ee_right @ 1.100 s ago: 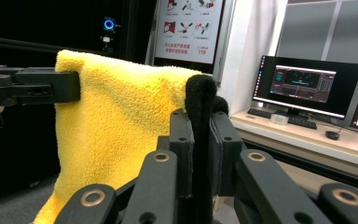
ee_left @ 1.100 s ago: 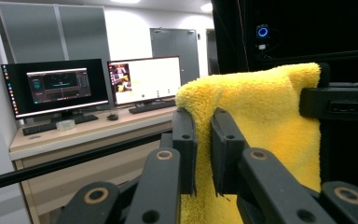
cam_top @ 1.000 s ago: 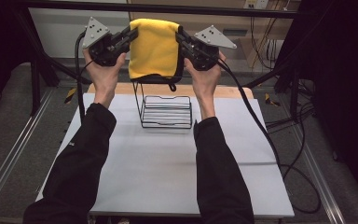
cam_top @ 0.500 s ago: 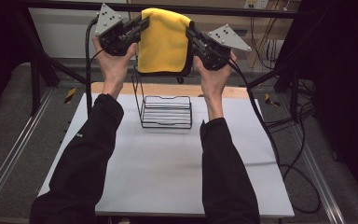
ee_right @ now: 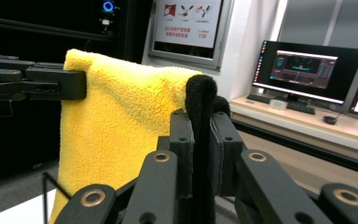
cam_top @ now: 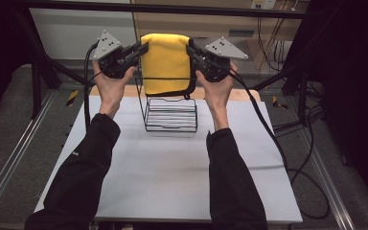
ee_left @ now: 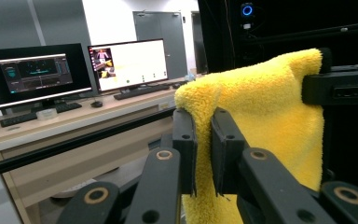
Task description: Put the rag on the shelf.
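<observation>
A yellow towel (cam_top: pixel 166 62) of thick, fuzzy pile with a black edging hangs flat and upright in the air above the black wire rack (cam_top: pixel 171 114), which stands on the white bench (cam_top: pixel 172 167). The left hand-held gripper (cam_top: pixel 143 48) is clamped on its upper left corner, the right hand-held gripper (cam_top: pixel 190 49) on its upper right corner, where the black trim bunches between the jaws. The towel's lower edge, with a small black loop, hangs just at the rack's top wire.
</observation>
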A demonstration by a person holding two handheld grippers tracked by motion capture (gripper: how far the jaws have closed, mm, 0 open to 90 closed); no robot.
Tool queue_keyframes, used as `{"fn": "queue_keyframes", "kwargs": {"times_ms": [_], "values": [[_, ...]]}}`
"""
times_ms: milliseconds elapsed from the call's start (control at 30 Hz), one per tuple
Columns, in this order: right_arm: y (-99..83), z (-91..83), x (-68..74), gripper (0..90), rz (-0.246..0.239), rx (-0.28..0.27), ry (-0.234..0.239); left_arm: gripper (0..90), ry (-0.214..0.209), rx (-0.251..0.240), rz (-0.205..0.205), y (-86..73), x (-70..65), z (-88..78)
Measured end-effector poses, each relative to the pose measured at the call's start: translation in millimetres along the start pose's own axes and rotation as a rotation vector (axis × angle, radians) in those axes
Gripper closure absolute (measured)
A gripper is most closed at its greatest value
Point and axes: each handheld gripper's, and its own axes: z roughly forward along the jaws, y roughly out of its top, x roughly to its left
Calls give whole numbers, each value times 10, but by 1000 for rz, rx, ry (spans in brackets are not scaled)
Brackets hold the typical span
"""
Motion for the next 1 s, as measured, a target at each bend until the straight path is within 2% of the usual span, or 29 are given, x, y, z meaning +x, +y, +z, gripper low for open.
{"fn": "queue_keyframes", "kwargs": {"times_ms": [200,367,467,567,667,733,1000], "values": [[-102,-25,32,816,12,32,17,811,-23,28,-12,-120,-32,-72],[-165,-72,42,814,4,55,31,808,-38,46,-28,-192,-59,-93],[-190,-120,43,813,-2,55,41,807,-56,44,-24,-204,-86,-129],[-203,-173,63,809,-20,64,54,802,-68,64,-8,-221,-109,-167],[-225,-215,90,808,-33,67,64,795,-88,82,-11,-249,-121,-197],[-252,-240,101,807,-30,73,68,793,-107,91,-14,-257,-134,-225],[-363,-335,180,802,-27,115,85,781,-133,137,-5,-311,-224,-306]]}}
